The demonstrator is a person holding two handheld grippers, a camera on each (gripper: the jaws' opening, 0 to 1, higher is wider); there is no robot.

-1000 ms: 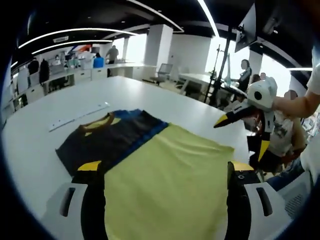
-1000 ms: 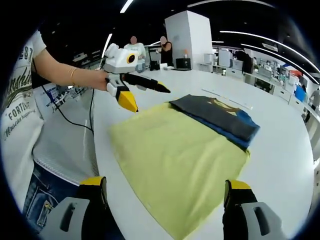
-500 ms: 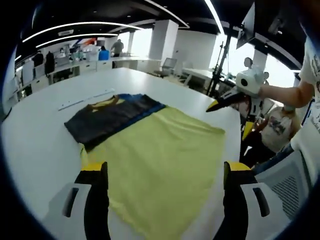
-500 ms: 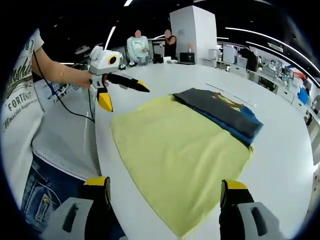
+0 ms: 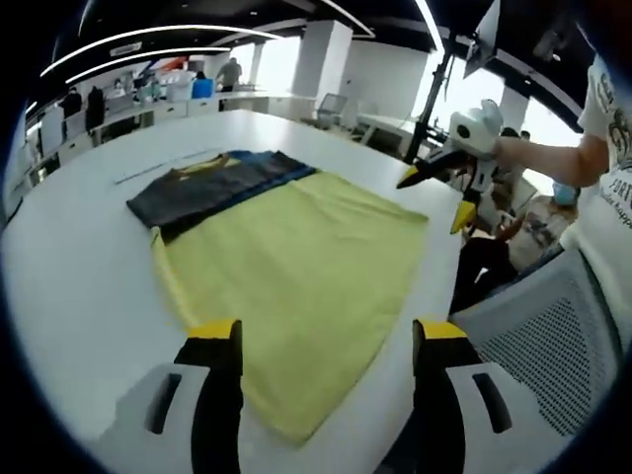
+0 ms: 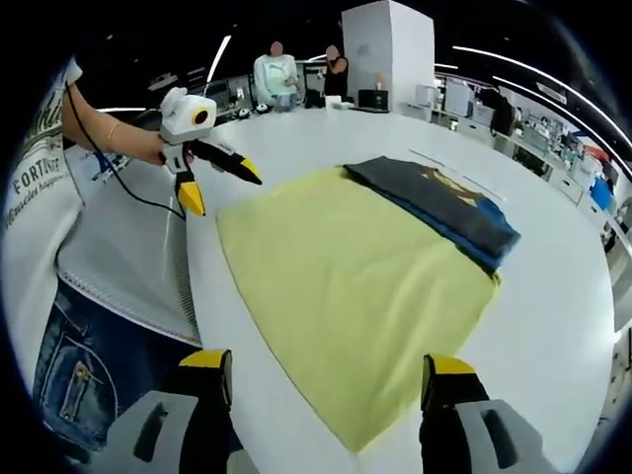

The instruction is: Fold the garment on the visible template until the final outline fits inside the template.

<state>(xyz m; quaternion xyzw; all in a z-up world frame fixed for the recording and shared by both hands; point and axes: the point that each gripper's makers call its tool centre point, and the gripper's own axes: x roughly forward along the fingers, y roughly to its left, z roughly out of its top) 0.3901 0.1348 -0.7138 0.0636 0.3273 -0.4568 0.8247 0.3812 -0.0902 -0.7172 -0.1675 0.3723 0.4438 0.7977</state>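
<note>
We're holding both tongs, left (image 5: 326,341) and right (image 6: 326,370), released over the counter (image 5: 79,267). Garment (image 5: 296,257) is lying flat.

the yellow sheet (image 5: 296,267) is looking like soft matt cloth, lightly rippled. the dark folded garment (image 5: 212,183) at upper left of the left gripper view is showing matt knit fabric. the white table (image 5: 79,286) is appearing smooth, faintly glossy. gripper bodies are reading as hard plastic.
</note>
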